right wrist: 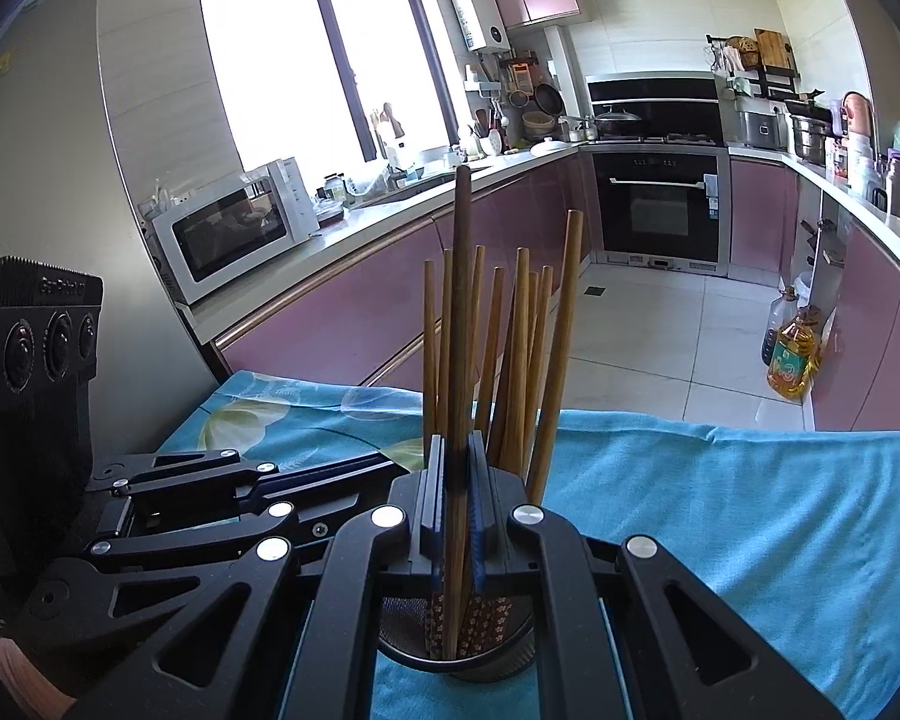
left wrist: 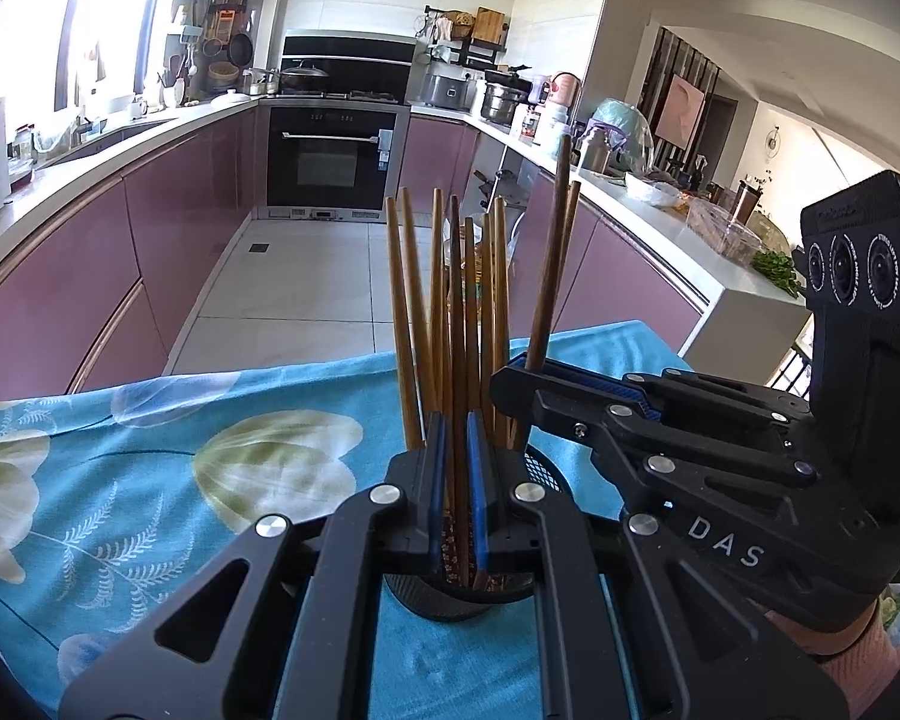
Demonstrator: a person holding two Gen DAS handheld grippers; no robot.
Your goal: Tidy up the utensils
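A black mesh utensil holder (left wrist: 462,591) stands on the blue floral cloth (left wrist: 150,468) and holds several wooden chopsticks (left wrist: 438,300) upright. My left gripper (left wrist: 456,468) is shut on a dark brown chopstick (left wrist: 455,276) standing in the holder. My right gripper (left wrist: 537,369) reaches in from the right and is shut on another dark chopstick (left wrist: 555,240). In the right wrist view, the right gripper (right wrist: 457,480) clamps that dark chopstick (right wrist: 462,276) above the holder (right wrist: 456,654). The left gripper's fingers (right wrist: 354,468) come in from the left, their tips hidden behind mine.
The cloth-covered table (right wrist: 720,510) ends just beyond the holder. Behind it lie a tiled floor, purple cabinets, an oven (left wrist: 330,162) and crowded counters. A microwave (right wrist: 234,228) sits on the left counter. An oil bottle (right wrist: 792,354) stands on the floor.
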